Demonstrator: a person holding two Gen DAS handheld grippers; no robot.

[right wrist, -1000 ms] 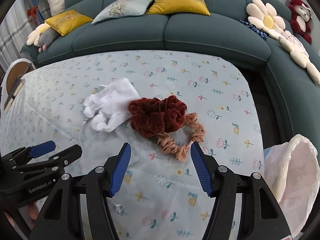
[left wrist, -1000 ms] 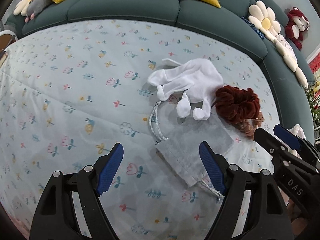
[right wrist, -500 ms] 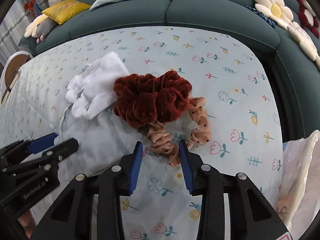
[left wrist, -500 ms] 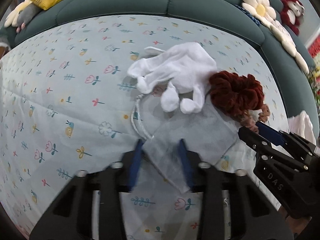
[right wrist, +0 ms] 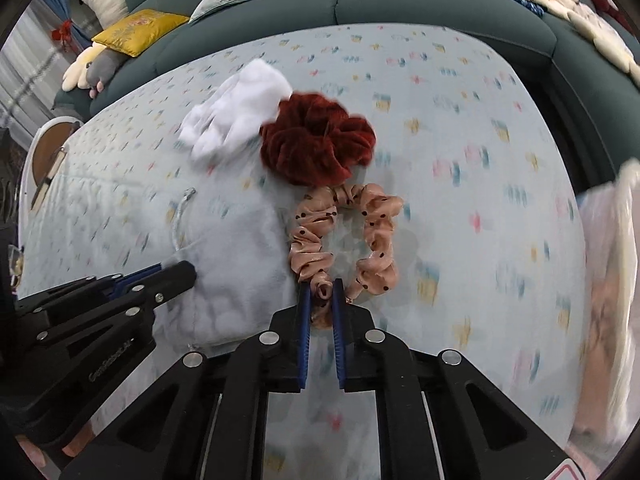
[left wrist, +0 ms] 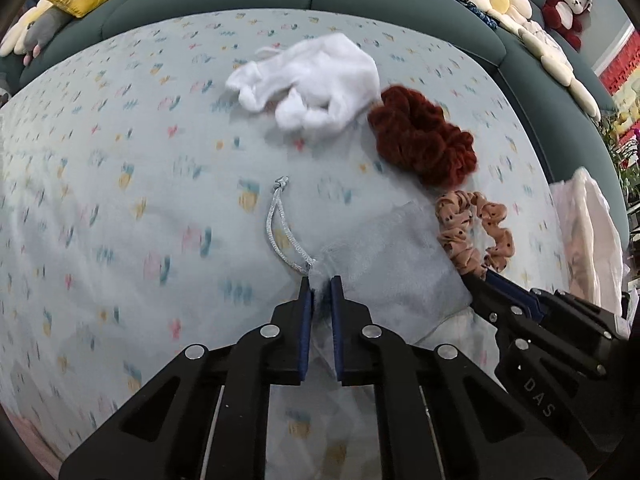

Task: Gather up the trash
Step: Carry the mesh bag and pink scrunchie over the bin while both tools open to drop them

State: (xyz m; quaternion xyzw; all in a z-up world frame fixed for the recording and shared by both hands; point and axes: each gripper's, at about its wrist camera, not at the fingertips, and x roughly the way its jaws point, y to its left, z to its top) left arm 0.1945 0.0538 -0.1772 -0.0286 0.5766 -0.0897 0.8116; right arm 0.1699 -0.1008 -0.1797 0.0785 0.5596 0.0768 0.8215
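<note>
The left tongs (left wrist: 320, 294), which have just been closing, pinch the gathered neck of a soft grey drawstring pouch (left wrist: 394, 264). The right tongs (right wrist: 321, 298), also just closed, nip a ruffled peach dotted scrunchie (right wrist: 344, 236). Both lie mid-surface (left wrist: 120, 184) on a floral cloth. Beyond sit a plush rust scrunchie (right wrist: 316, 140) and a white glove (left wrist: 316, 80). "DAS" is stamped on the right tongs.

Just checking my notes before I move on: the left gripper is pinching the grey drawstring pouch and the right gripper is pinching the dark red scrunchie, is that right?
Not quite. The right gripper is shut on the peach dotted scrunchie, as the right wrist view shows; the dark red scrunchie lies untouched beyond it. The left gripper does pinch the grey drawstring pouch.
</note>
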